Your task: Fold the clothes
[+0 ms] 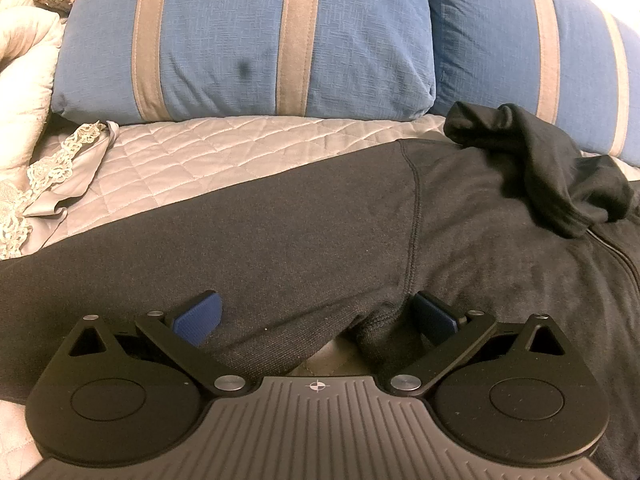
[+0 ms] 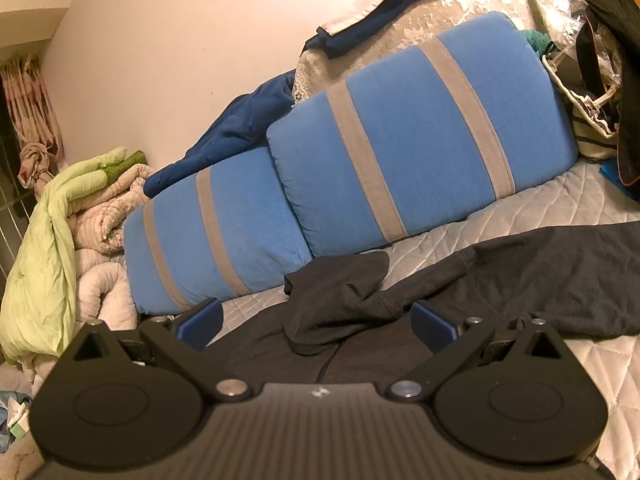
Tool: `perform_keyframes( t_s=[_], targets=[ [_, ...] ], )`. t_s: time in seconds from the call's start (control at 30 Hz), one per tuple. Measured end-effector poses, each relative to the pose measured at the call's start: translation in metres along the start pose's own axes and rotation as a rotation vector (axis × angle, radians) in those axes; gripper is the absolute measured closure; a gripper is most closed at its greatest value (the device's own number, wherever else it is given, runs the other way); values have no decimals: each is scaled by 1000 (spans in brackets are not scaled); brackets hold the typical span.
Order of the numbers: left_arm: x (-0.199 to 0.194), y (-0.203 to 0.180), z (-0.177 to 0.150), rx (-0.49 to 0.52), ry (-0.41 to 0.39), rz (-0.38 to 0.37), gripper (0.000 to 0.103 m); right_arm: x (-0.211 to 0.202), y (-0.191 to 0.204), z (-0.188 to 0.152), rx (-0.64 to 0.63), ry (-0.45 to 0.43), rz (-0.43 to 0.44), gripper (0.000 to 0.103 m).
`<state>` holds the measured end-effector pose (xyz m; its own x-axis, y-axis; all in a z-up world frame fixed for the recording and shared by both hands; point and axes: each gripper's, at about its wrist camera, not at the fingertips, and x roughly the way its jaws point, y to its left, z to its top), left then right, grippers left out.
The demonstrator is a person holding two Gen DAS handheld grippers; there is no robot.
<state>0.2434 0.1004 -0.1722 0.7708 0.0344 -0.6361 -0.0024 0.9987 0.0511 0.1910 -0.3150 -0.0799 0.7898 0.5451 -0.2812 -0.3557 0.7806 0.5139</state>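
Left wrist view: we find the dark hoodie (image 1: 280, 216) spread on the bed (image 1: 192, 148), sleeves out, hood (image 2: 336, 296) bunched; no fold visible. Left hand-held gripper (image 1: 316, 316) and right hand-held gripper (image 2: 318, 320) both released.

We see two blue pillows with grey stripes (image 2: 420, 136) leaning side by side at the back of the bed, whose quilted pale cover (image 1: 192, 160) lies bare in front of them. A lace-edged grey cloth (image 1: 60, 184) lies crumpled on the cover at its left. Beyond the pillows we find a light green blanket (image 2: 44, 240) draped over rolled cream bedding (image 2: 108, 208), and a dark blue garment (image 2: 240, 128) slumped against the plain wall (image 2: 180, 40).
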Motion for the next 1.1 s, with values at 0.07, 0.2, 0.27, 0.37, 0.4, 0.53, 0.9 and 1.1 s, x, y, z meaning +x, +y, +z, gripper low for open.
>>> perform_keyframes(
  t_s=[0.07, 0.2, 0.27, 0.37, 0.4, 0.53, 0.9, 1.1],
  targets=[
    [0, 0, 0, 0, 0, 0, 0, -1, -1, 0, 8, -4, 2, 0],
    [0, 0, 0, 0, 0, 0, 0, -2, -4, 0, 25, -8, 4, 0],
    [0, 0, -1, 1, -3, 4, 0, -2, -5, 0, 28, -10, 4, 0],
    [1, 0, 0, 4, -2, 6, 0, -2, -5, 0, 29, -12, 4, 0],
    [1, 1, 0, 0, -2, 3, 0, -2, -5, 0, 29, -12, 4, 0],
    [2, 3, 0, -1, 1, 1, 0, -2, -7, 0, 37, -12, 6, 0],
    [1, 3, 6, 48, 32, -19, 0, 11, 6, 3, -39, 73, -15, 0],
    [-52, 8, 46, 170, -18, 91, 0, 23, 21, 35, -197, 107, -46, 0]
  ],
)
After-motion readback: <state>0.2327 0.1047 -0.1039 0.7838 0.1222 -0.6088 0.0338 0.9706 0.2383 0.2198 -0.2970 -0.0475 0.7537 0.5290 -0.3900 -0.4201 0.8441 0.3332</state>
